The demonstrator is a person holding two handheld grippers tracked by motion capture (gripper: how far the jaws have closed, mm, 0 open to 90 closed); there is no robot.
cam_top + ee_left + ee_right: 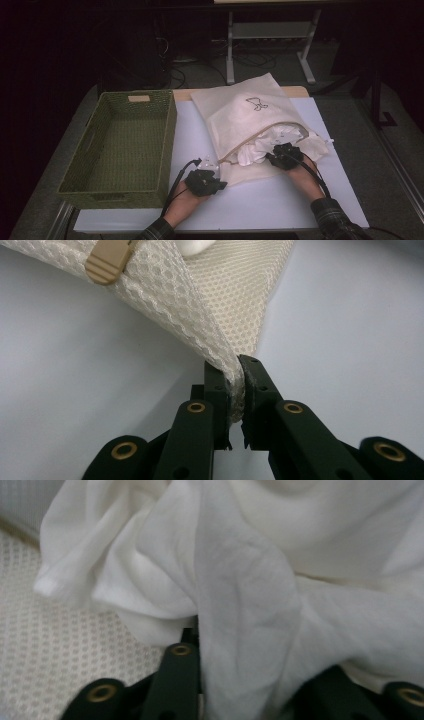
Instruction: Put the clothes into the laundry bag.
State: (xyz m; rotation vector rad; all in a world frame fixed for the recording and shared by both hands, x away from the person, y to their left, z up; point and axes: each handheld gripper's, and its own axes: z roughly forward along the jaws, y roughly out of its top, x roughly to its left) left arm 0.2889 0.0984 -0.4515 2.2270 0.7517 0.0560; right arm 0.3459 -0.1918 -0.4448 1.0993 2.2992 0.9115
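High view: a cream mesh laundry bag (250, 117) lies on the white desk (280, 200), its mouth turned toward the person, with white cloth (252, 150) spilling out of the opening. To its left stands a green woven basket (122, 145), just beside the bag.

The left tool (209, 167) sits at the near left corner of the bag. In the left gripper view the left tool (236, 385) has its two black jaws nearly closed on a thin fold of the mesh at the bag's (215, 300) corner, the netting pinched between them and rising up and away from the desk. A tan zip pull (107, 261) lies on the bag's edge at the upper left of that view.

The right tool (285, 150) is at the bag's mouth, pushed in among the white cloth. In the right gripper view a fold of the white cloth (245, 620) drapes straight down between the jaws of the right tool (240, 680) and covers their tips, so I cannot tell whether they are gripping it. The bag's mesh (55, 645) shows beneath the cloth at the left.
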